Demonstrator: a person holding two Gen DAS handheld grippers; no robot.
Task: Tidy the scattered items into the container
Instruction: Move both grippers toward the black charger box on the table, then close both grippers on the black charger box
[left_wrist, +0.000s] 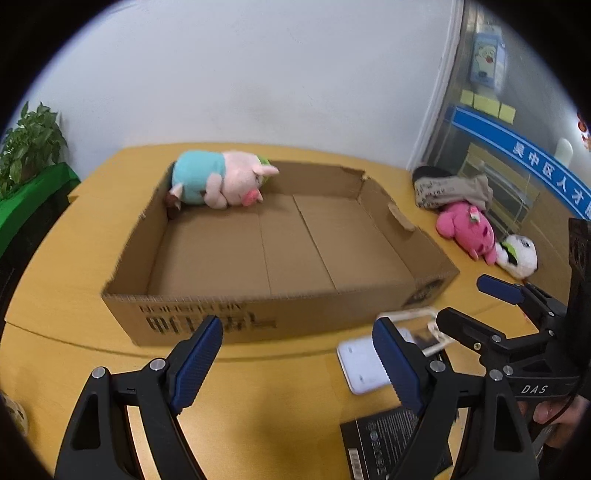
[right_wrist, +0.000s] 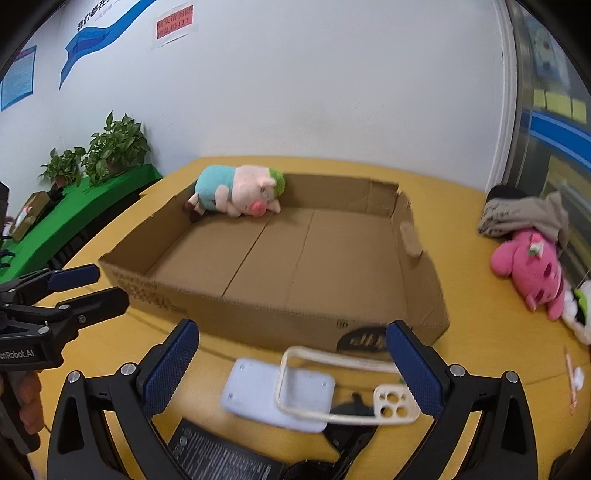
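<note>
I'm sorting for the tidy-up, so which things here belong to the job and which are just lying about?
Part of the job:
cardboard box
pig plush, already inside
pink plush
clear phone case
white flat device
black box
grey cloth

Just around:
potted plants
wall posters
sticky notes

A plain white wall (right_wrist: 314, 92) runs behind the yellow wooden table (left_wrist: 66, 258), evenly lit. High on the wall toward the left hang a blue wave-shaped banner (right_wrist: 96, 33) and a red notice with Chinese characters (right_wrist: 174, 23). Beyond the table's left edge, leafy potted plants (right_wrist: 114, 147) stand on a surface draped in green cloth (right_wrist: 74, 218). To the right is a glass partition (left_wrist: 517, 122) with a blue stripe and yellow sticky notes (left_wrist: 487, 105).
</note>
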